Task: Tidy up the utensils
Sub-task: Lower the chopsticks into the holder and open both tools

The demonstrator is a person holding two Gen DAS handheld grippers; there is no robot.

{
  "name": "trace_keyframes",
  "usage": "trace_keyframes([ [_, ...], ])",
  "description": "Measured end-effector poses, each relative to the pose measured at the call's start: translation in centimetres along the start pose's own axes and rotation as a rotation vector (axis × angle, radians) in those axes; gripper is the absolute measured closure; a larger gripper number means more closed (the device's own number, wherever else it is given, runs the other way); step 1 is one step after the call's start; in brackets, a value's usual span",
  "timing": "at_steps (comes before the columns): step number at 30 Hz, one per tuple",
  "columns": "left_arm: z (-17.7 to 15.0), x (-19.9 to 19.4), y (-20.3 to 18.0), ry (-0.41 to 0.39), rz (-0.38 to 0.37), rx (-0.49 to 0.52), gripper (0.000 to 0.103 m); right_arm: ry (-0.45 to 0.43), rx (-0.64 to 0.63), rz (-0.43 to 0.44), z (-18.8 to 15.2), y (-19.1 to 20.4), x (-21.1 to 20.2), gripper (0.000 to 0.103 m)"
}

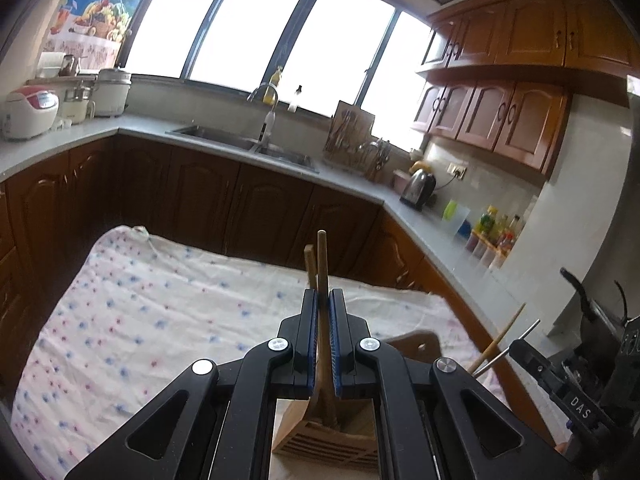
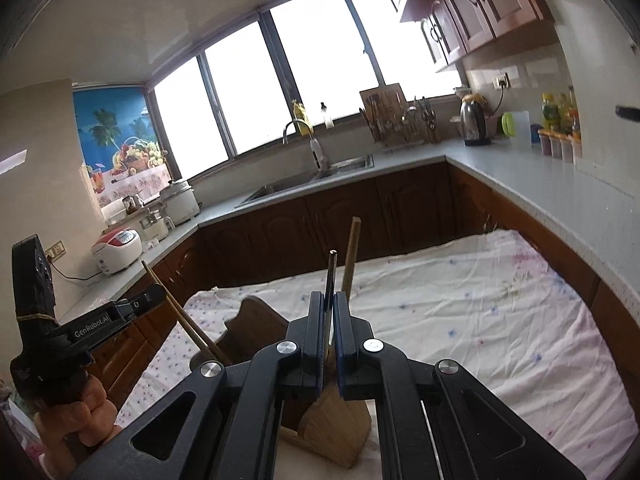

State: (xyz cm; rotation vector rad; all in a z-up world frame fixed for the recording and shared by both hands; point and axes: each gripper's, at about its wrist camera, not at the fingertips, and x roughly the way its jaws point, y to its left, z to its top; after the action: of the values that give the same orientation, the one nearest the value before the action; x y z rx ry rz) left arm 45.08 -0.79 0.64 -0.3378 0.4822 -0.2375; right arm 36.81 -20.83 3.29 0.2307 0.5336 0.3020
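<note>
The wooden holder (image 1: 326, 436) sat on the cloth-covered worktop (image 1: 160, 320), sticks (image 1: 322, 264) standing in it, sink (image 2: 316, 178) way behind.

A bright, wide, dark-framed window (image 1: 256, 36) is seen at twelve o'clock above a grey L-shaped countertop (image 1: 152, 126). Brown wooden wall cabinets (image 1: 516, 40) are mounted at two o'clock.

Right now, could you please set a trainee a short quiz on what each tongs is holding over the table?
1. True or false: the left tongs are shut on a wooden utensil.
2. What do the right tongs grip: A) metal utensil, B) sponge, C) cup?
3. What wooden thing sits below both tongs?

Key: 1 true; 2 A; 3 the slotted wooden holder on the floral cloth.
</note>
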Motion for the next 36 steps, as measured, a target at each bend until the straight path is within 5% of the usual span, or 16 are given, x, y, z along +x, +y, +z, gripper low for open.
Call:
trace_keyframes([
  [22, 0.3, -0.3, -0.1, 0.042, 0.008, -0.009, 0.092, 0.051, 0.052, 0.024, -0.1, -0.8, 0.3, 0.092],
  [23, 0.3, -0.4, 0.0, 0.047, 0.008, -0.014, 0.083, 0.046, 0.065, 0.027, -0.1, -1.0, 0.0, 0.086],
  [28, 0.2, -1.9, 0.0, 0.032, 0.015, -0.014, 0.074, 0.014, 0.126, 0.069, 0.0, -1.8, -1.5, 0.061],
  [33, -0.4, -4.2, 0.2, 0.012, 0.042, -0.011, 0.04, -0.016, 0.153, 0.081, -0.1, -2.3, -3.1, 0.023],
  [36, -1.0, -5.9, 0.3, 0.002, 0.067, -0.015, 0.024, -0.021, 0.162, 0.091, -0.4, -2.3, -4.0, 0.012],
])
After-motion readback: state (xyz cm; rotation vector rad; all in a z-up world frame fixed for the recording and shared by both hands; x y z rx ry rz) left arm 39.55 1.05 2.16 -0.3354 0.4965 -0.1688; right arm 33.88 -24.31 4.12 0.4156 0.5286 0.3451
